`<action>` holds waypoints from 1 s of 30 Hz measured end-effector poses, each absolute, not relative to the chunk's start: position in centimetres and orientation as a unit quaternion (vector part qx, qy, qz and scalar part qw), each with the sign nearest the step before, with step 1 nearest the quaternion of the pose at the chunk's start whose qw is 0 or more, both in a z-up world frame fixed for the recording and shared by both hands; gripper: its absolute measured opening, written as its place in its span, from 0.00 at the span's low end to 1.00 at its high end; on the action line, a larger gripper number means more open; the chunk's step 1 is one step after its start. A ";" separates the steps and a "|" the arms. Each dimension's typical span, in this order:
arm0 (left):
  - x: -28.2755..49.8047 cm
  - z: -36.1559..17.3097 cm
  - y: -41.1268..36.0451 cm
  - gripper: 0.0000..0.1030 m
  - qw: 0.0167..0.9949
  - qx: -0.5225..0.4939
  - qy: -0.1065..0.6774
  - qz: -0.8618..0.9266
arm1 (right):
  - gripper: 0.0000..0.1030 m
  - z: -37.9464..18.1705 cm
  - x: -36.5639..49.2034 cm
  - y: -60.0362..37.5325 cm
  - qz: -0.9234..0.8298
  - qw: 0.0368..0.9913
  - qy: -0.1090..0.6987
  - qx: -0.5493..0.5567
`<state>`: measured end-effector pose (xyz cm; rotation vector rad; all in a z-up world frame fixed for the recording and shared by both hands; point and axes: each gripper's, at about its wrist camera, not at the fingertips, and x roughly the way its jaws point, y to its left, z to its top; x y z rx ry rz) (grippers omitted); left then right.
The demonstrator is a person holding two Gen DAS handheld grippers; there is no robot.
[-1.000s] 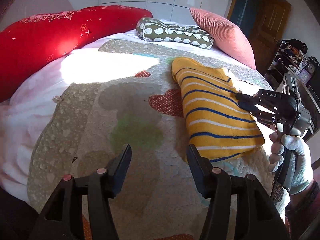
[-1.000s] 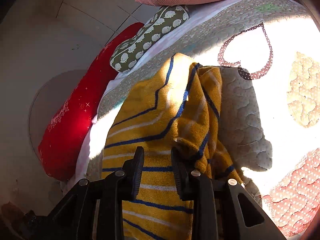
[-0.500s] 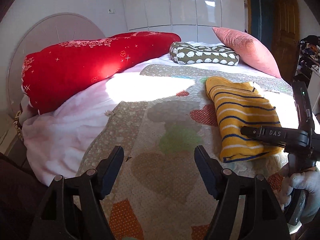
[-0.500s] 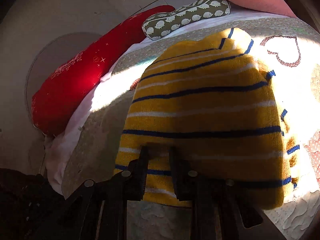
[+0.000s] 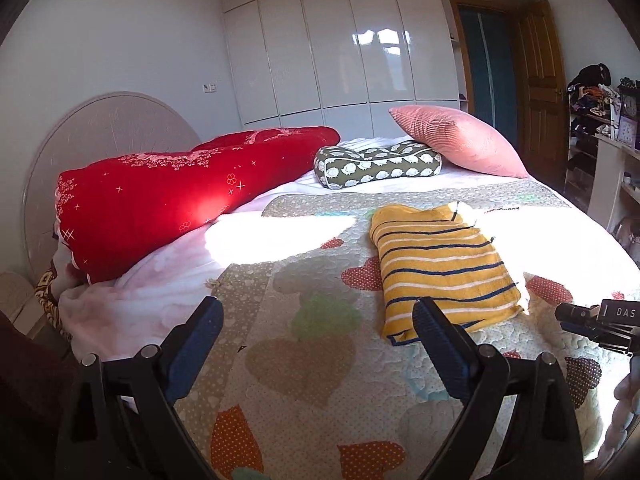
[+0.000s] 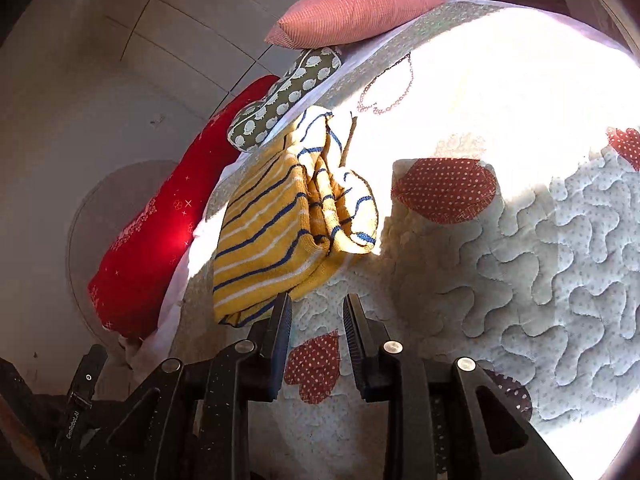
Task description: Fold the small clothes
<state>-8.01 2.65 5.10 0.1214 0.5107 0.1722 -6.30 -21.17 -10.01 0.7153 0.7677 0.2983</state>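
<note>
Both tongs, left tongs (image 5: 316, 320) wide, right tongs (image 6: 317, 314) narrow, empty; folded striped garment (image 5: 444, 264) ahead looks finished; next, set aside.

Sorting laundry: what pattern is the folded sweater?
Yellow sweater with navy and white stripes; clearest in the left wrist view.

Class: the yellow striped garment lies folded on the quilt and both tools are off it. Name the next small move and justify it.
Probably draw both tools back: the striped garment lies folded on the quilt, and the left tool and right tool are open and empty.
</note>
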 end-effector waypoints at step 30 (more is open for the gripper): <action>-9.9 5.1 3.7 1.00 0.957 -0.031 0.281 0.066 | 0.91 -4.1 -13.7 -14.0 -0.016 0.962 0.267 0.056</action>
